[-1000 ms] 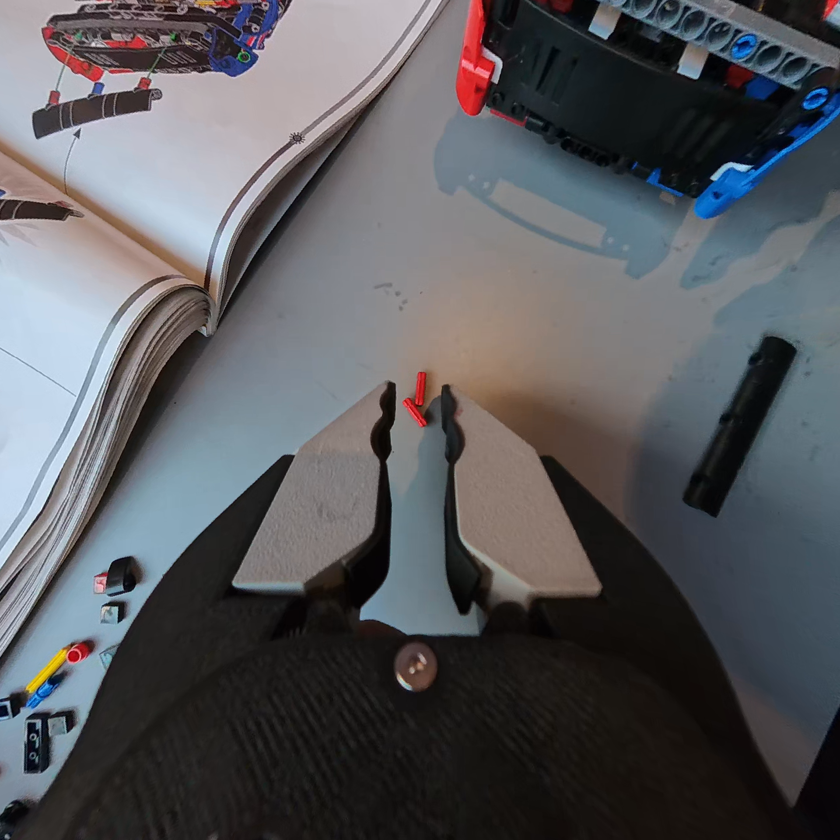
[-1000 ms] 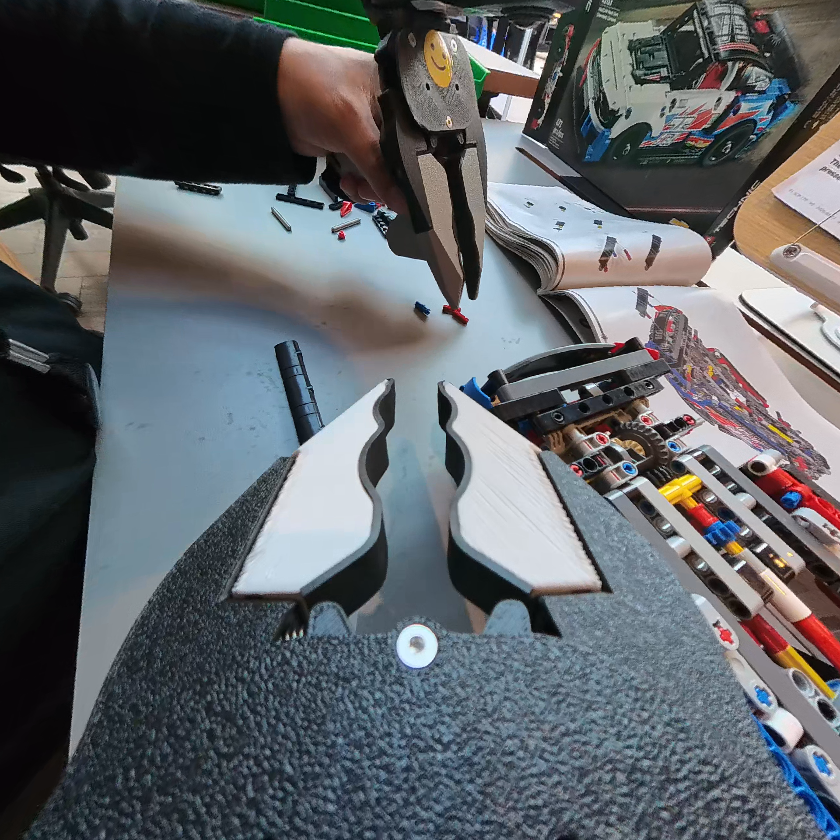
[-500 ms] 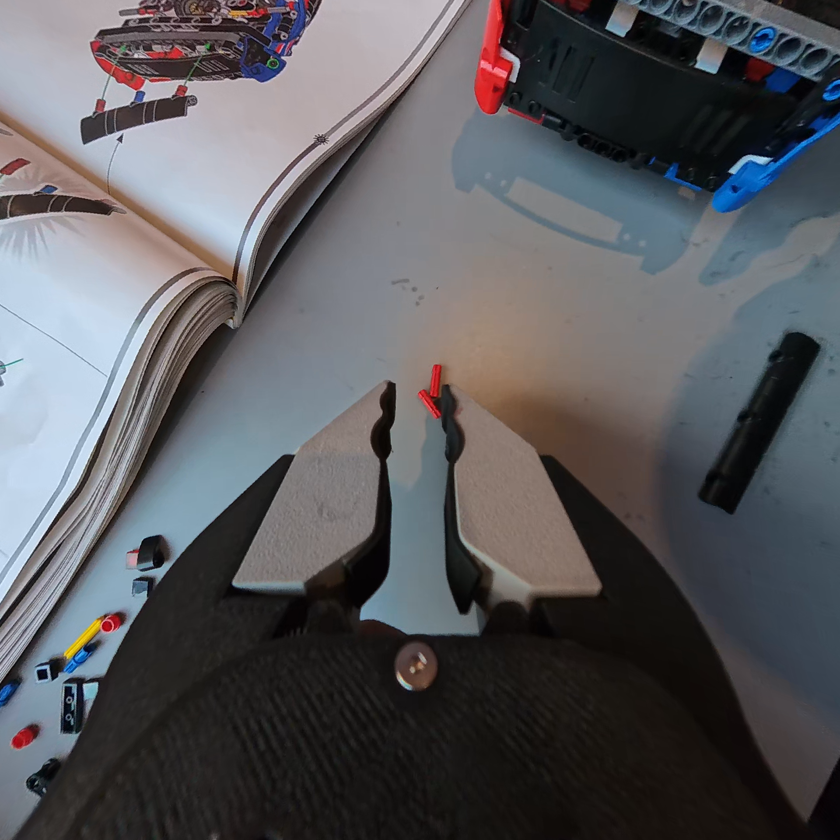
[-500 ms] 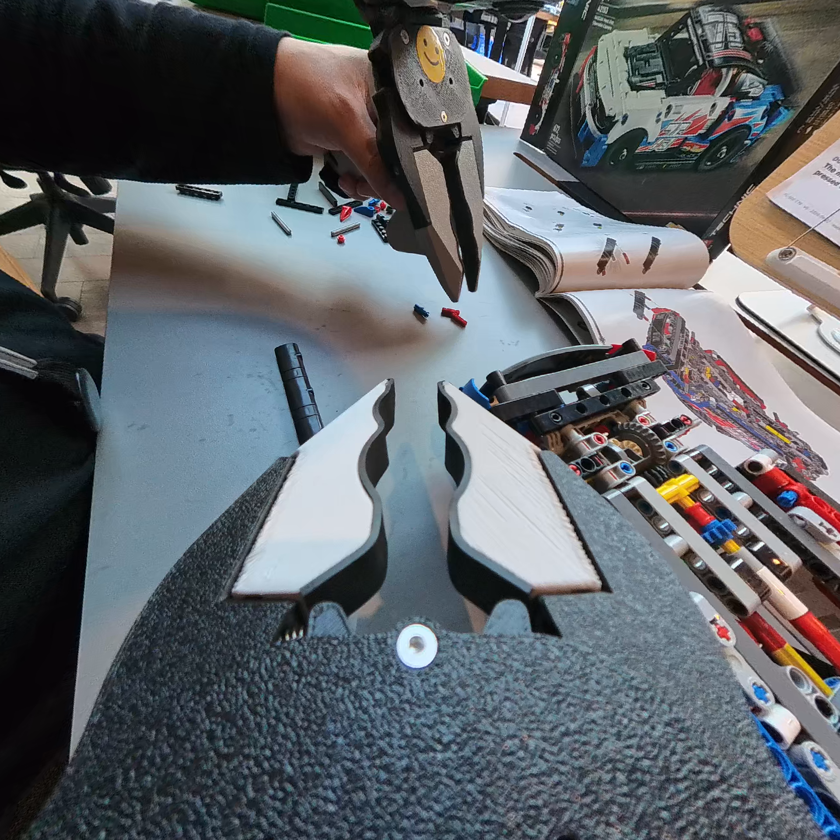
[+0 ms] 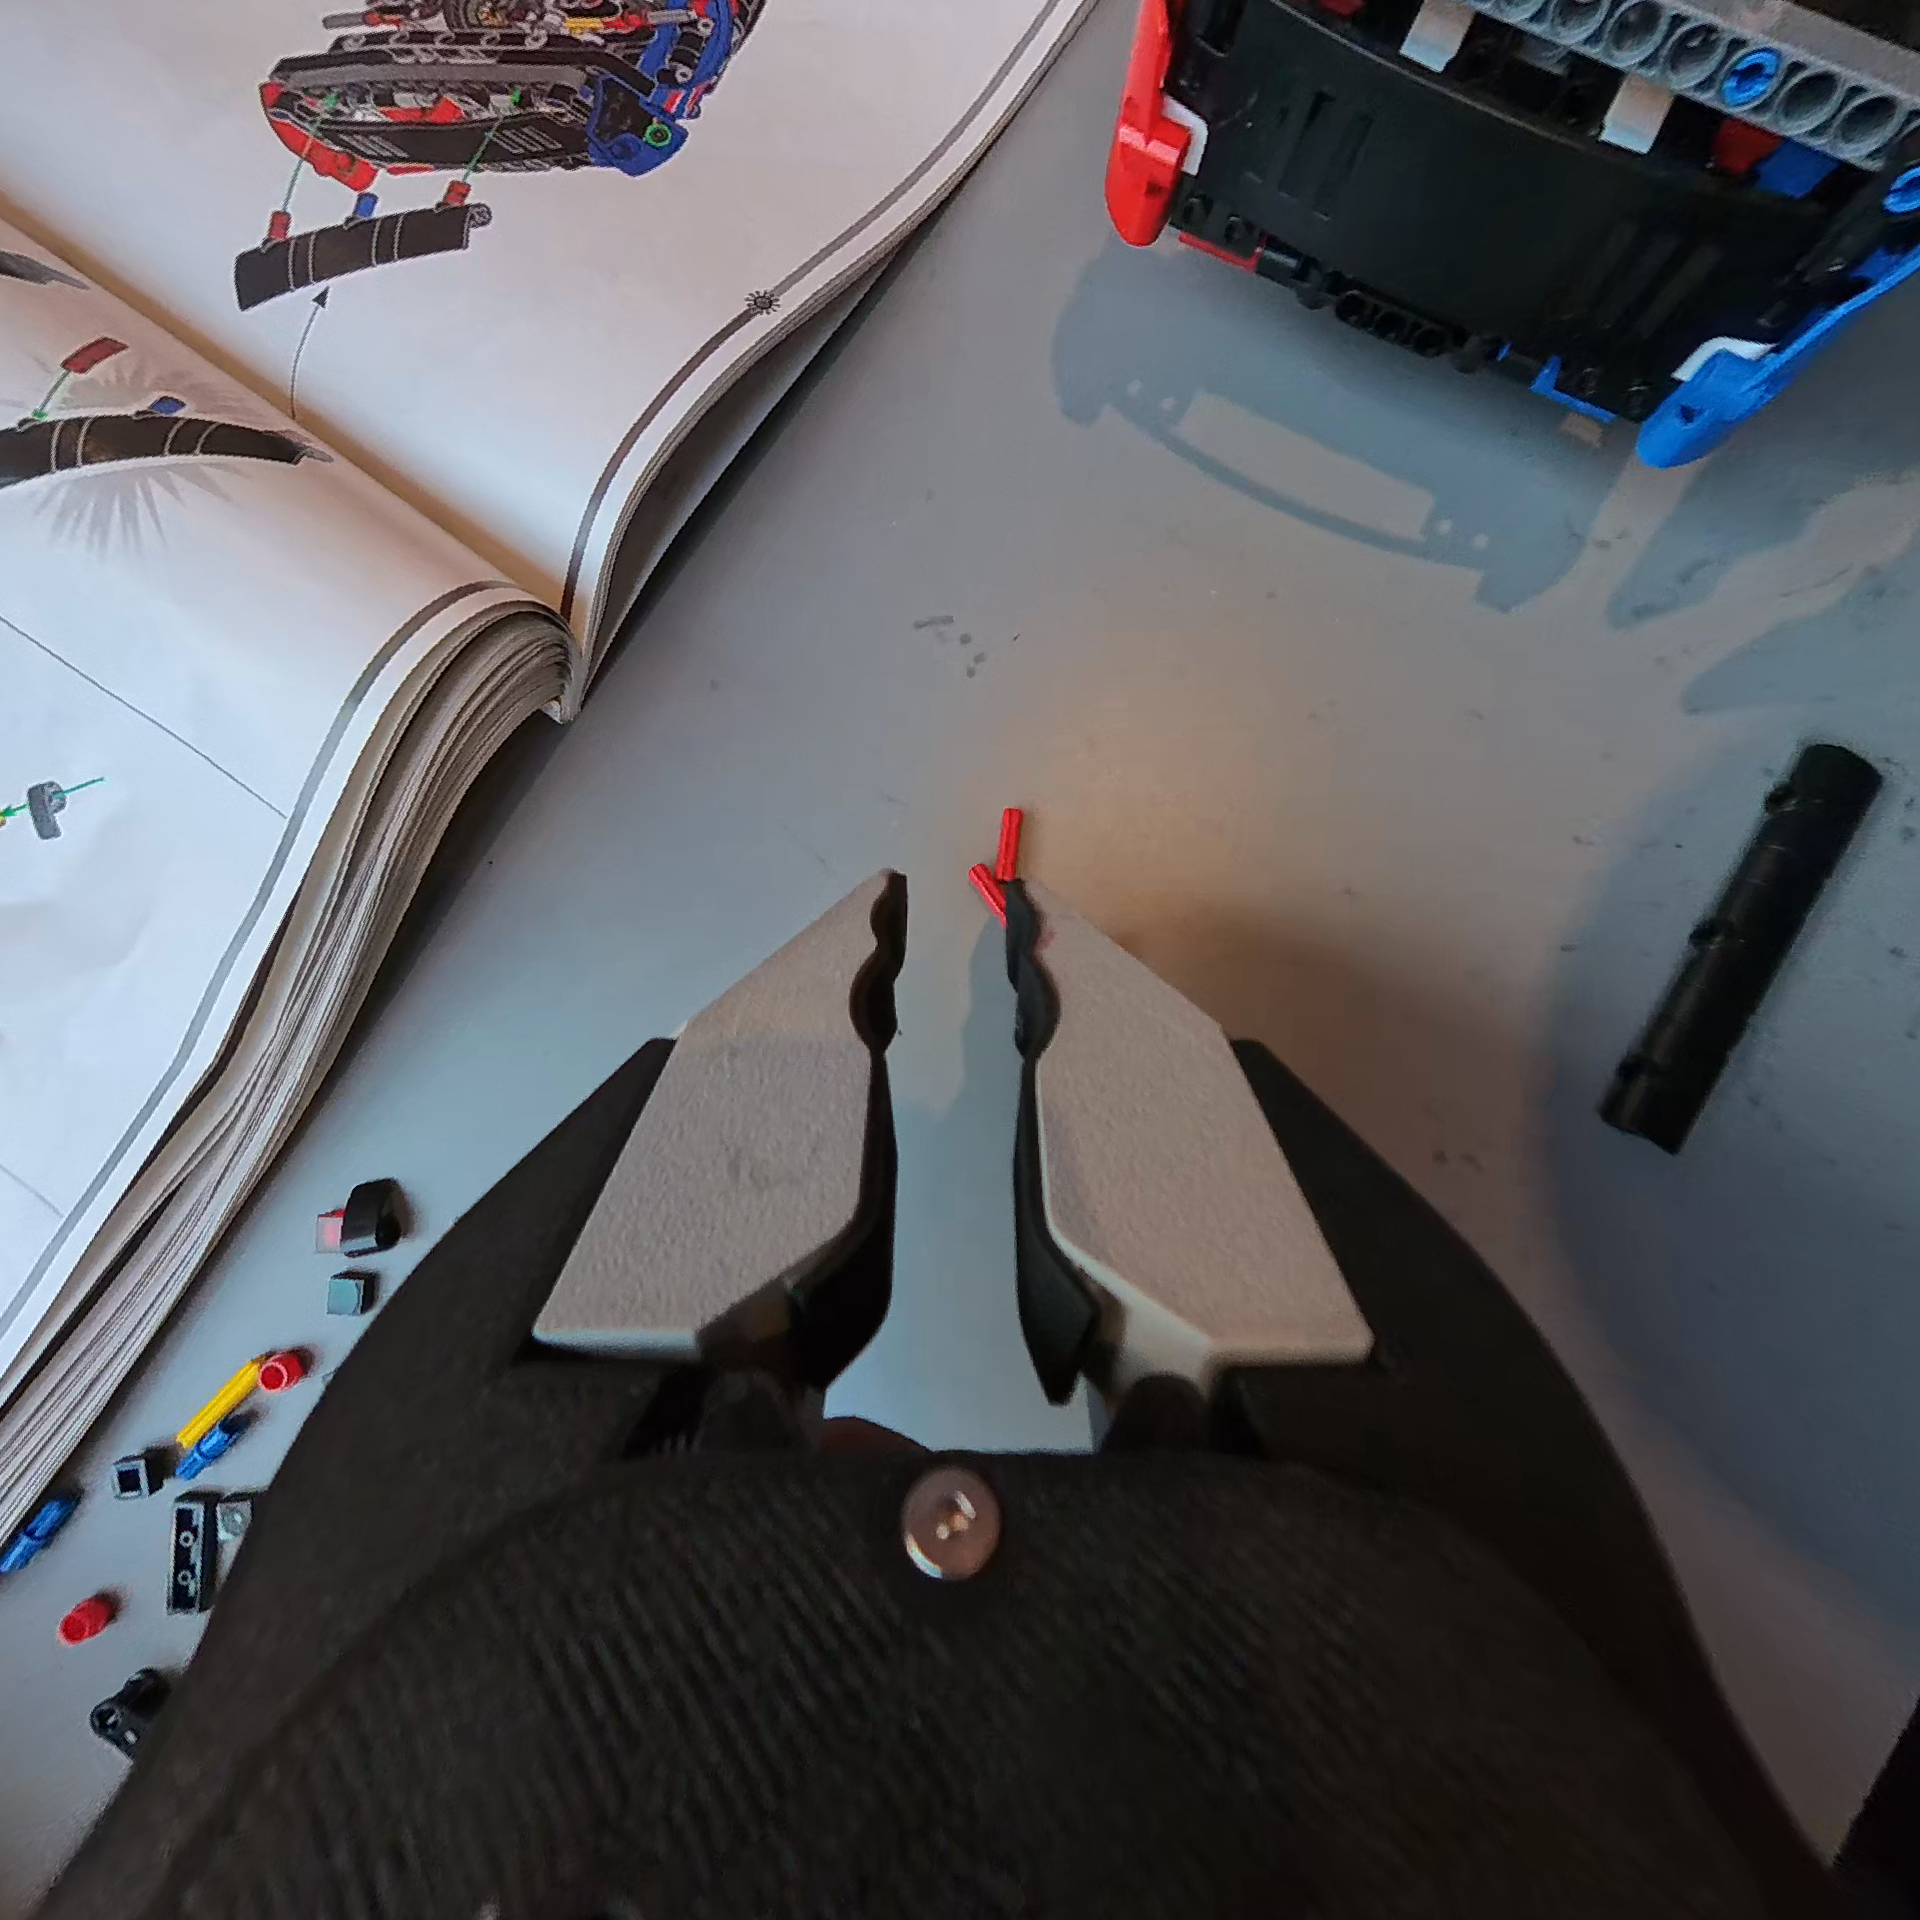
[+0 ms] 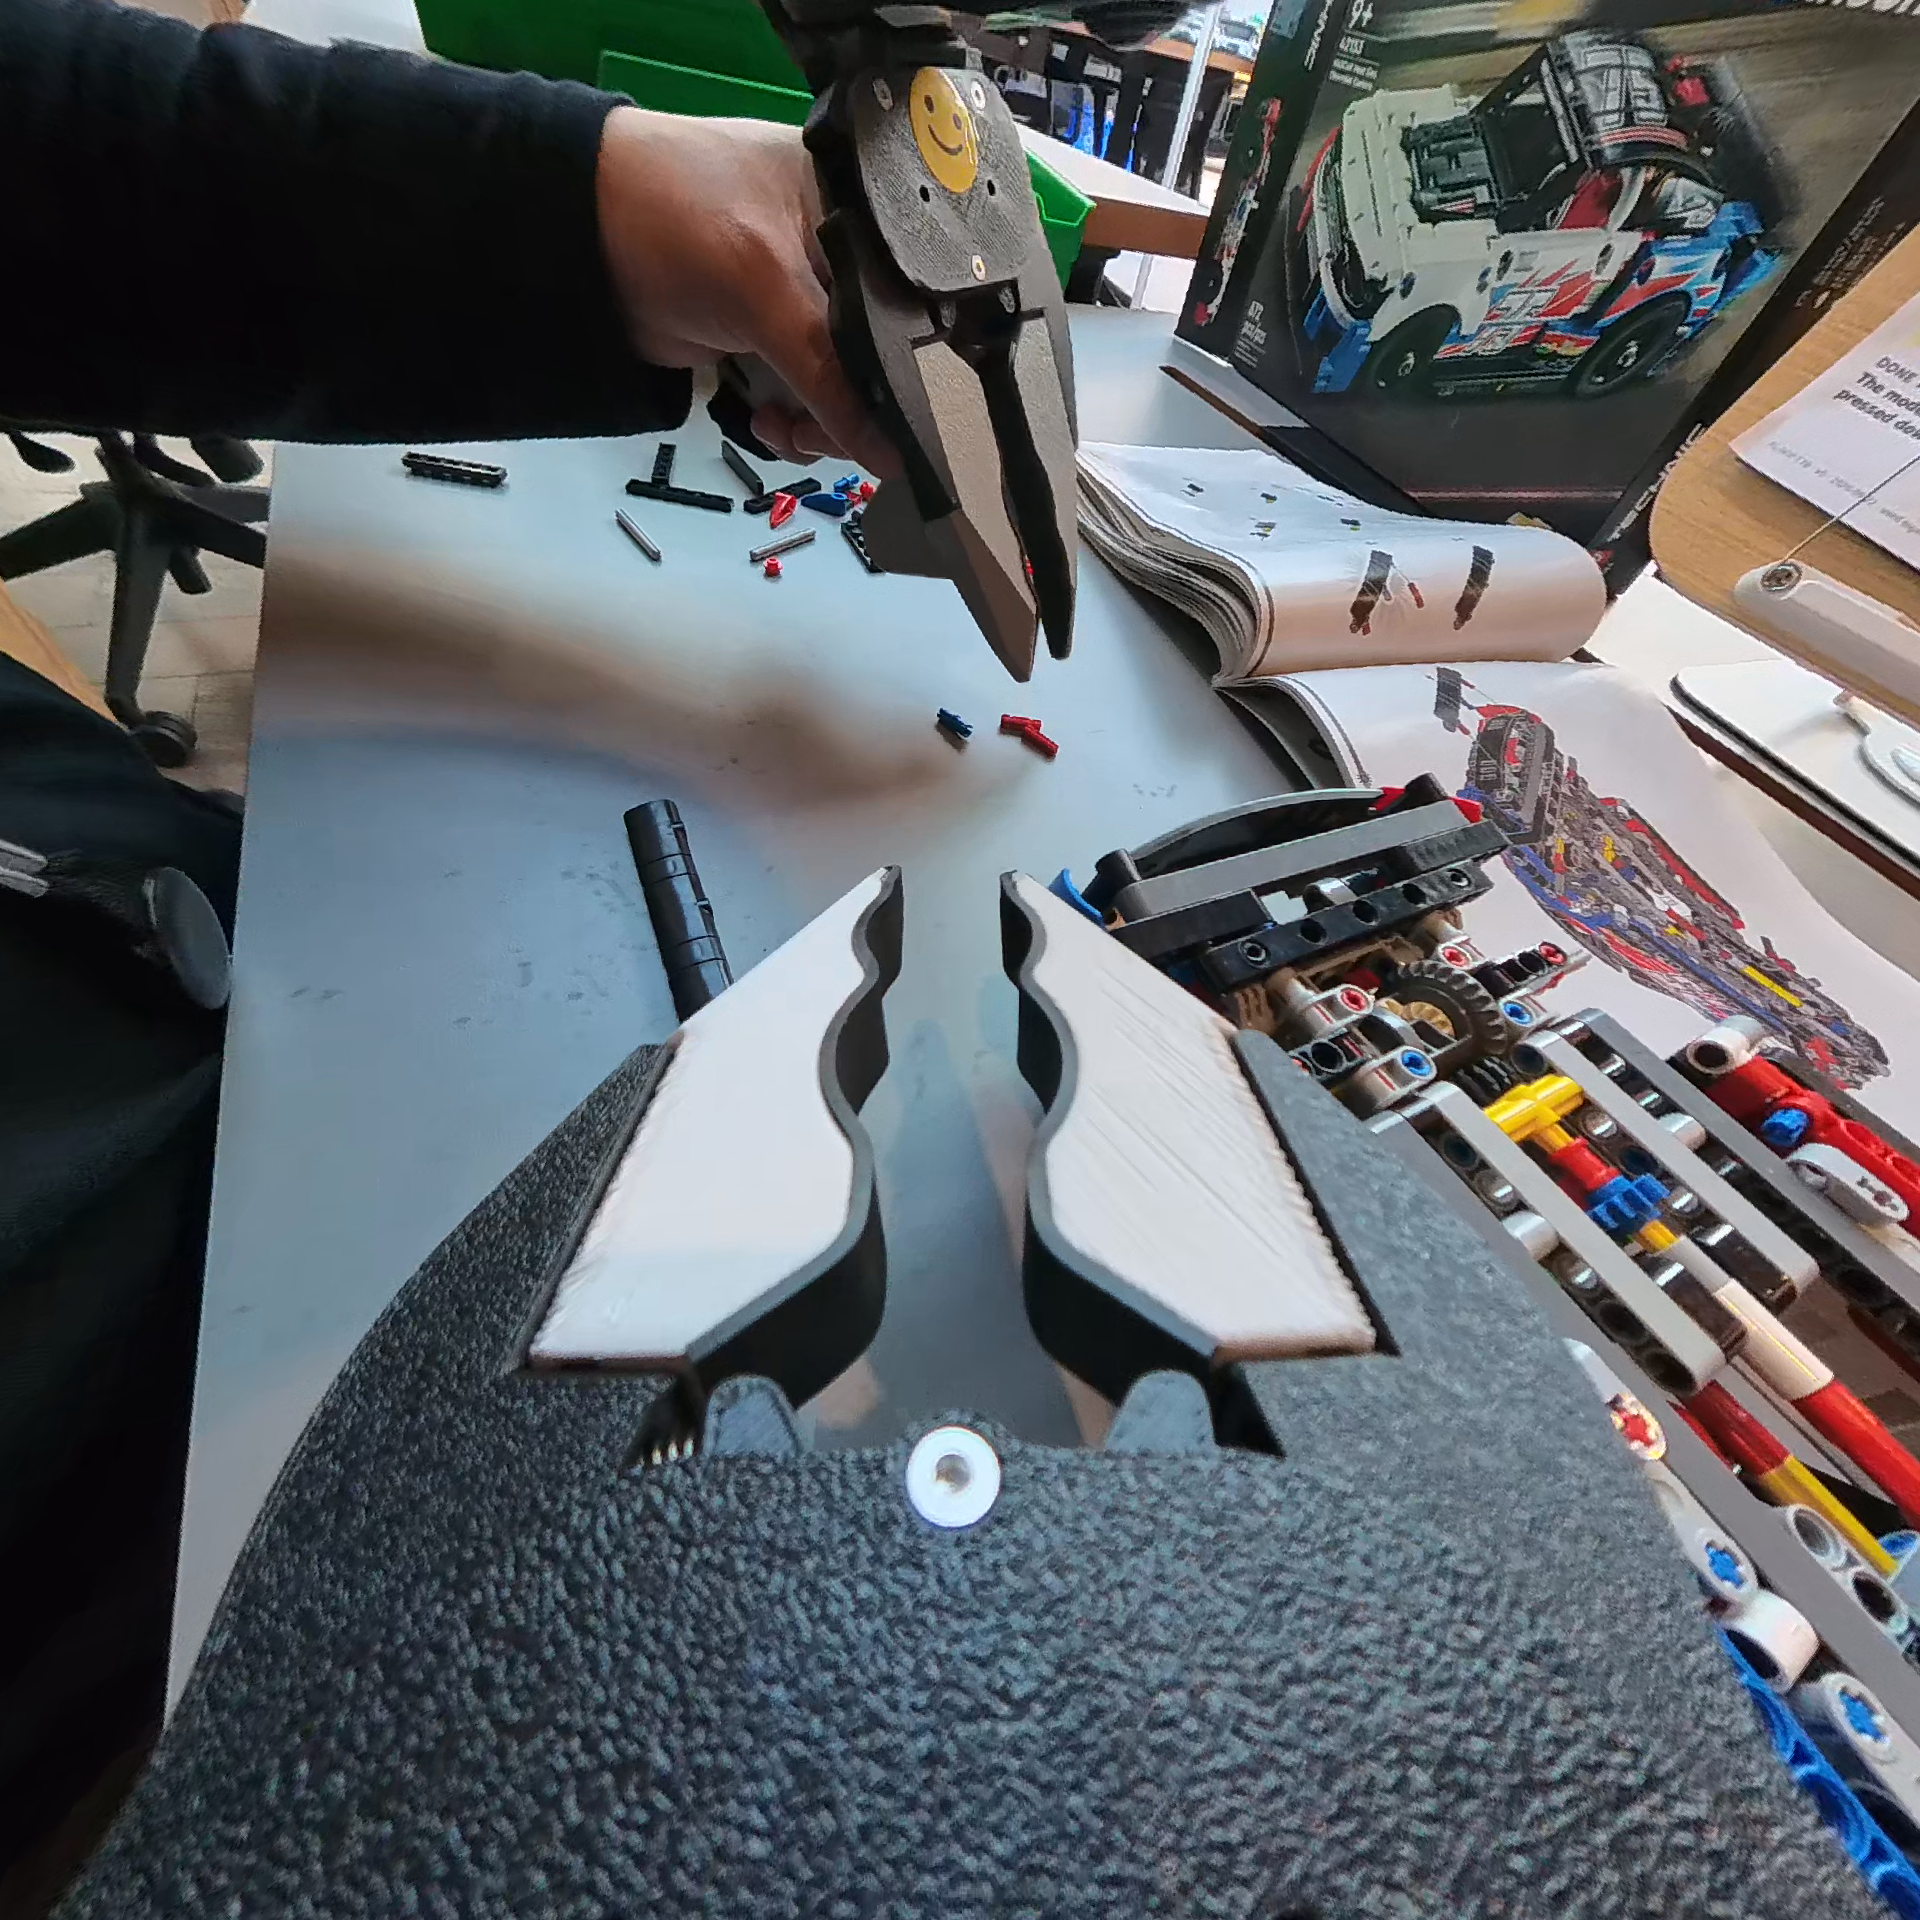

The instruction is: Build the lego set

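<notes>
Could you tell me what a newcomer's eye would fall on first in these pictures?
Probably the half-built lego car, a dense tangle of red, blue, yellow and grey parts at the right of the table. Next, the left gripper, held in a hand, hanging open above two red pins. Behind it lie the open manual and the box.

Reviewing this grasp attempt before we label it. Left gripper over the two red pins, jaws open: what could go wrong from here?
1. The two red pins lie touching in a V, off toward one finger of the left gripper rather than centred, so closing may catch both or flick one away.
2. A small blue pin lies close beside them; a nudged red pin could knock it.
3. The right gripper hovers open beside the part-built car; drifting could bump it.
</notes>
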A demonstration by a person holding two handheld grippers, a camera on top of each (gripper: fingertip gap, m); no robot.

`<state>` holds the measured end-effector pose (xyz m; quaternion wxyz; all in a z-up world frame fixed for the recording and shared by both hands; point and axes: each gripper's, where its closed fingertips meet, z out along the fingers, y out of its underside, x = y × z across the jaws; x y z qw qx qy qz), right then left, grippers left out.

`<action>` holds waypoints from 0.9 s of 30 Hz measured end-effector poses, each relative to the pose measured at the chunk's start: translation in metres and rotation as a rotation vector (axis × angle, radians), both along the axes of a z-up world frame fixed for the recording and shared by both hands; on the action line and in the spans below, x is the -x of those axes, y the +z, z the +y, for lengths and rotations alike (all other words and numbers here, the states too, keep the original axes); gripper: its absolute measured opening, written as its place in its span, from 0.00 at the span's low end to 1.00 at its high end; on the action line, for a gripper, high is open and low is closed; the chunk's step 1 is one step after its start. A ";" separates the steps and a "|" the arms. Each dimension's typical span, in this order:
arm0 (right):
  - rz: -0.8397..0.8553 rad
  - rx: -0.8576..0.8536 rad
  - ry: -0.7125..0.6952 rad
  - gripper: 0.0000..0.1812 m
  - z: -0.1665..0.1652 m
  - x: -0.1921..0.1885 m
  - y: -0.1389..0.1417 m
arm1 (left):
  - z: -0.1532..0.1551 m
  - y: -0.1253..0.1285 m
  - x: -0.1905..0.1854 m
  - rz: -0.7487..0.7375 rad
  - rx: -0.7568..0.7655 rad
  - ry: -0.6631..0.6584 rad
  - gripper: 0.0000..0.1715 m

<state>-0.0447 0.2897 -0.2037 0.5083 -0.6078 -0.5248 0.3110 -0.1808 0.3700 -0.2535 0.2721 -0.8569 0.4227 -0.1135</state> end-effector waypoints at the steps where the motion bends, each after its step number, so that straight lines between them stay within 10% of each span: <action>1: 0.000 -0.002 0.000 0.10 0.000 0.000 0.000 | -0.001 0.000 0.000 0.001 -0.003 0.000 0.09; 27: -0.009 -0.014 0.003 0.10 -0.002 0.001 -0.002 | -0.003 -0.023 -0.016 0.097 0.088 -0.148 0.01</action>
